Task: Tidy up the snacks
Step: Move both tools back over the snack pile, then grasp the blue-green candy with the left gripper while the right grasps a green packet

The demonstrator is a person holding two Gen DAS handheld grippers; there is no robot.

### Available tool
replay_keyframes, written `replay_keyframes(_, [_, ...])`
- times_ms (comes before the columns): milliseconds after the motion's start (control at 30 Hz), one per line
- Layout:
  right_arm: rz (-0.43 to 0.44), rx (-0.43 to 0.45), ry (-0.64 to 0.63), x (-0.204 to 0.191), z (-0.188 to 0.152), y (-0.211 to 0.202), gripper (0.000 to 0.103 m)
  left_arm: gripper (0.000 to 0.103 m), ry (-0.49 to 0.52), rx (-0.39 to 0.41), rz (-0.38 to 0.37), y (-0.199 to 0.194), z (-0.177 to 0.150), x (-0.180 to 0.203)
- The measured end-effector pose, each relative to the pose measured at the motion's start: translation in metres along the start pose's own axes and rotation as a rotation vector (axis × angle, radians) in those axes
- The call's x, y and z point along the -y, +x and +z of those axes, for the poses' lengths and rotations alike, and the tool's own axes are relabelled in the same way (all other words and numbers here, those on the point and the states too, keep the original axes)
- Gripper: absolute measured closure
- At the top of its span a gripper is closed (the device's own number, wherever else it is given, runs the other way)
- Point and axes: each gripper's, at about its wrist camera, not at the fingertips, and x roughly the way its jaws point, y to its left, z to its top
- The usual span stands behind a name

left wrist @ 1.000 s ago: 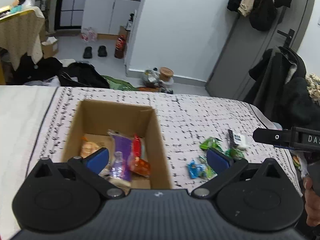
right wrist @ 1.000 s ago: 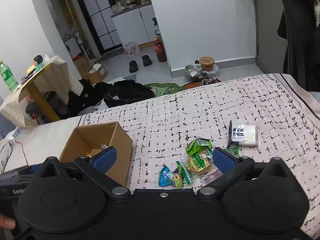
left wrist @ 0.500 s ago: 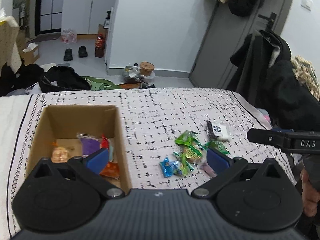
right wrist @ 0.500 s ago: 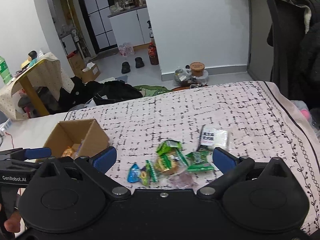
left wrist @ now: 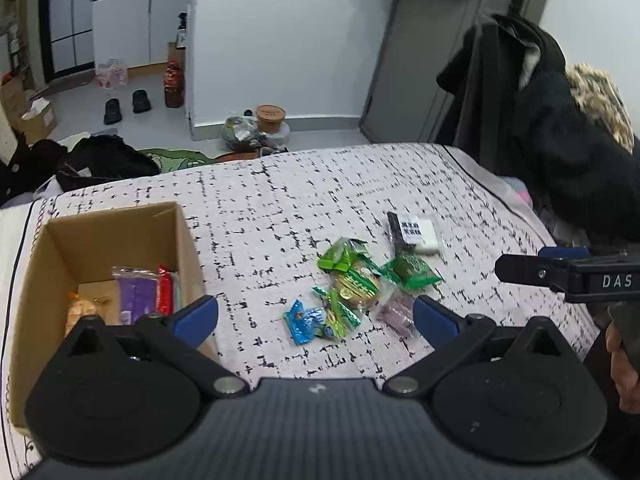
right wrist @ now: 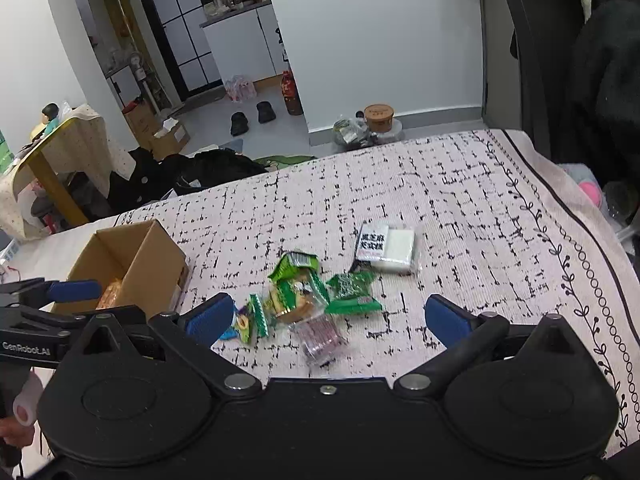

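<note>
A cardboard box [left wrist: 116, 232] [right wrist: 132, 256] stands open on the patterned bedspread [left wrist: 280, 208] and holds several snack packets [left wrist: 138, 290]. A pile of loose snacks lies to its right: green packets [left wrist: 352, 268] [right wrist: 304, 280], a blue one [left wrist: 304, 322], a purple one [right wrist: 320, 334] and a white-and-black pack [left wrist: 416, 230] [right wrist: 386, 246]. My left gripper [left wrist: 316, 318] is open and empty, just short of the pile. My right gripper [right wrist: 330, 316] is open and empty over the purple packet.
The bed's far edge drops to a floor with dark clothes [left wrist: 104, 160], slippers [left wrist: 124, 106] and a brown tub [left wrist: 270, 116]. Dark coats [left wrist: 560, 132] hang at the right beside the bed. A covered table [right wrist: 60, 152] stands at the far left.
Both grippers have swung to the right, from over the box toward the snack pile. The pile now sits between each pair of fingers. Both stay open.
</note>
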Motion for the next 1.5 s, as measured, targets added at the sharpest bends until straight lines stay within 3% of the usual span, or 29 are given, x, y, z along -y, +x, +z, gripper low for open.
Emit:
replay_keyframes(333, [0.018, -0.050, 0.038, 0.031, -0.016, 0.010, 0.001, 0.001, 0.037, -0.051, -0.039, 0.025, 0.001, 0.025])
replay_keyframes(567, [0.034, -0.055, 0.065, 0.039, -0.017, 0.025, 0.014, 0.004, 0.023, -0.087, -0.030, 0.052, 0.000, 0.031])
replay_keyframes(700, [0.031, -0.065, 0.070, 0.041, -0.015, 0.037, 0.022, 0.012, -0.005, -0.105, -0.010, 0.066, 0.001, 0.028])
replay_keyframes(933, [0.018, -0.081, 0.092, 0.038, -0.011, 0.059, 0.023, 0.033, -0.077, -0.152, 0.036, 0.099, -0.002, 0.017])
replay_keyframes(1300, [-0.003, -0.099, 0.032, 0.027, 0.000, 0.094, 0.023, 0.044, -0.234, -0.189, 0.032, 0.131, -0.016, -0.005])
replay_keyframes(1500, [-0.042, -0.098, -0.014, 0.016, 0.002, 0.113, 0.023, 0.055, -0.253, -0.162, 0.047, 0.137, -0.018, -0.007])
